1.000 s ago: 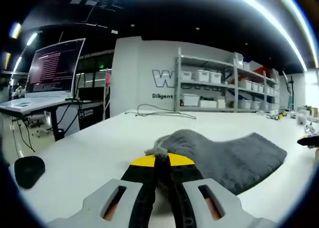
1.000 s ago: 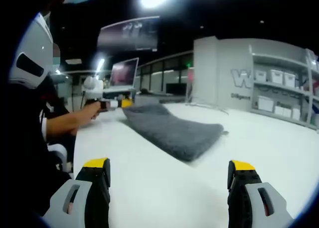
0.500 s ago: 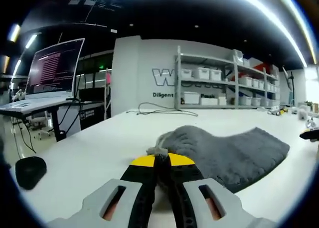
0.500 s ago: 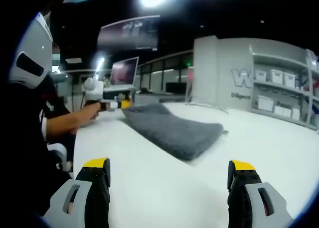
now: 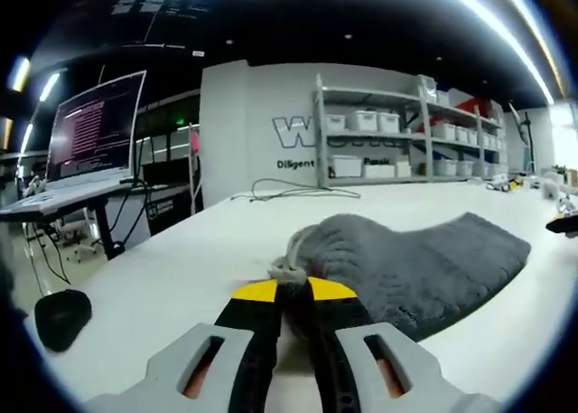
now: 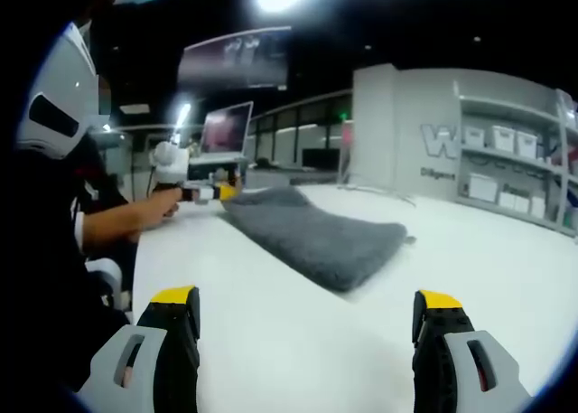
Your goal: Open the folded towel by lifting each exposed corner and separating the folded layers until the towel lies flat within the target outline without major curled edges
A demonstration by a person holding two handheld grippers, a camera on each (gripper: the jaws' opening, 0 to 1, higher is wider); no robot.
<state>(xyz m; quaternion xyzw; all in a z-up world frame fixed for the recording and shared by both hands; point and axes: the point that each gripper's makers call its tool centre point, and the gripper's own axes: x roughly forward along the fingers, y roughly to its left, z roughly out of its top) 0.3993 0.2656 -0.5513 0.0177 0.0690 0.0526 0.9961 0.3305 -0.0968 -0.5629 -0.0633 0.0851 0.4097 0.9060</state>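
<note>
A grey towel [image 6: 312, 232] is lying folded on the white bench [image 6: 298, 341]. The left gripper [image 5: 291, 282] is pinching a towel corner. The right gripper [image 6: 305, 306] is waiting wide apart, well short of the towel.

The towel [image 5: 424, 268] is shaggy grey cloth on a smooth, matt white table [image 6: 470, 250].

Left claw [image 5: 291, 291] pinched, right claw [image 6: 307, 318] agape
</note>
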